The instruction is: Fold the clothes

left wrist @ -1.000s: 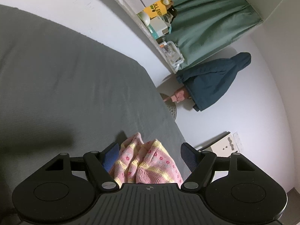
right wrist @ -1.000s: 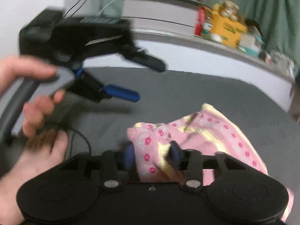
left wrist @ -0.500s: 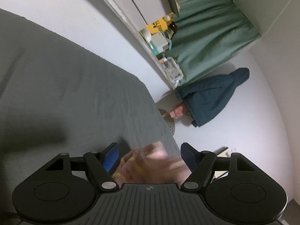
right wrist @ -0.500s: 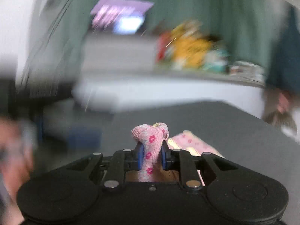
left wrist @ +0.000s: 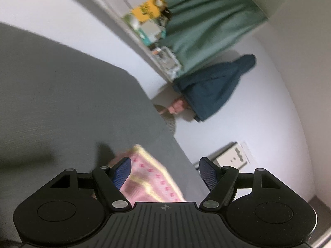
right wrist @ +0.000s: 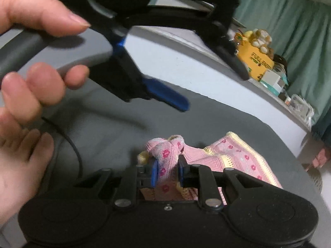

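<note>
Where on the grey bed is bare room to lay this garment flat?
The grey bed is bare from the pink garment out to the white wall. It is crowded near the right gripper, which pinches a bunched fold, and under the open left gripper and the hand holding it.

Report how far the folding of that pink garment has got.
Done: nothing folded that shows; the pink garment lies rumpled on the grey bed. In hand: the right gripper has its jaws clamped on a bunched corner of it. The left gripper hangs above the cloth with jaws wide apart, holding nothing. Left: spreading the garment flat and making every fold.
</note>
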Demonstrator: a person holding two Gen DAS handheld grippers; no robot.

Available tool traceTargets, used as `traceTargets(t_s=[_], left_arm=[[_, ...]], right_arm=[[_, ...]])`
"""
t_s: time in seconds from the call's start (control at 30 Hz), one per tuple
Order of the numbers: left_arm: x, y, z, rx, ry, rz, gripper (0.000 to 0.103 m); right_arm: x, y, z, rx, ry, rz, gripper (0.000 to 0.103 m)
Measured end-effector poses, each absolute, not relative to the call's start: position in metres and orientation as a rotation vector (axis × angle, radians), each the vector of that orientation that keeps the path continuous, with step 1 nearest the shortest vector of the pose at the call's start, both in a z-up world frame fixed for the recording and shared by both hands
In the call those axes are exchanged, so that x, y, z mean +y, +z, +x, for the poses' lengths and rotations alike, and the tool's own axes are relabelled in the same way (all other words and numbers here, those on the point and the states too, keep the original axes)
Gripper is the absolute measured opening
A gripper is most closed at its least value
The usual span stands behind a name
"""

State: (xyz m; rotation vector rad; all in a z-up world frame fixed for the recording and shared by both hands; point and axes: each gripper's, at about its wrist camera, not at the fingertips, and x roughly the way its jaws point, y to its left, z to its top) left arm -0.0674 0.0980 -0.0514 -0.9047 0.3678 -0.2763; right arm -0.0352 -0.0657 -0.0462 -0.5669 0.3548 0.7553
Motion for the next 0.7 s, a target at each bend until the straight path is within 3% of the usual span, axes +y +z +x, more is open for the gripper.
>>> traceTargets(t_s=[0.1, 0.17, 0.3, 0.37, 0.4, 0.7], left_arm=[[0.089, -0.04, -0.061, 0.366, -0.321, -0.872, 0.073], [0.086, -0.035, -0.058, 0.377, -0.343, -0.854, 0.073], [0.08, -0.031, -0.054, 0.412, -0.374, -0.804, 0.073], [0.075, -0.028, -0.052, 0.42, -0.381, -0.746, 0.073], [0.071, -0.025, -0.05, 0.418, -0.384, -0.703, 0.073], [-0.002, 0.003, -0.009, 0.42, -0.467, -0.305, 0.073]], right_arm=[[-0.067, -0.046, -0.035, 0.369, 0.736, -0.523, 0.024], [-0.067, -0.045, -0.038, 0.364, 0.737, -0.533, 0.044], [-0.094, -0.031, -0.052, 0.363, 0.749, -0.448, 0.048], [-0.124, -0.023, -0.053, 0.39, 0.707, -0.348, 0.07], [-0.142, -0.021, -0.05, 0.406, 0.672, -0.285, 0.072], [-0.251, -0.036, 0.019, 0.553, 0.284, 0.197, 0.067]])
